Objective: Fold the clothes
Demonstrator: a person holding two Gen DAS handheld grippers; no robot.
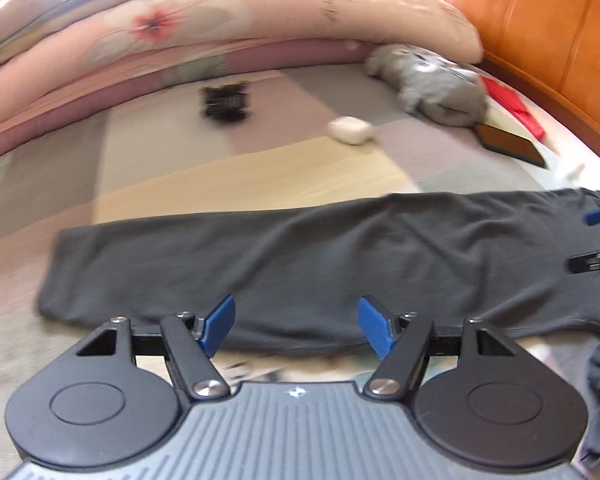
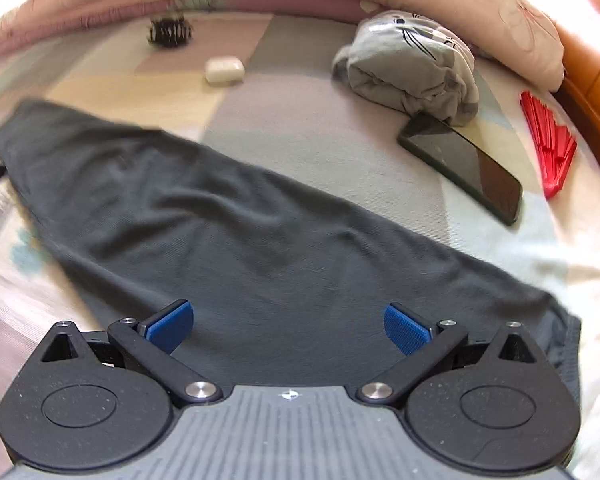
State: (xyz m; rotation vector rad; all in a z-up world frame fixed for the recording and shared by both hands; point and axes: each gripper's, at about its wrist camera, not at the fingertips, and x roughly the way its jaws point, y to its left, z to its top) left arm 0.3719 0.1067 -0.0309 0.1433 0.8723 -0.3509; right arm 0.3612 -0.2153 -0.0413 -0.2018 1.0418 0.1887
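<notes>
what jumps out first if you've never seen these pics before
A long dark grey garment lies stretched flat across the bed, filling the middle of both views. Both grippers, left and right, hang over it with blue fingers spread and nothing between them. Behind it lie a crumpled grey cat-face garment, a black phone and a red fan.

Both wrist cams look forward and steeply down along my hand-held gripper fingers, close over the bed (image 1: 228, 184): left from the near edge, right from the right end, sharing the dark garment (image 1: 300, 256), phone (image 2: 464, 164) and grey bundle (image 2: 412, 64).
</notes>
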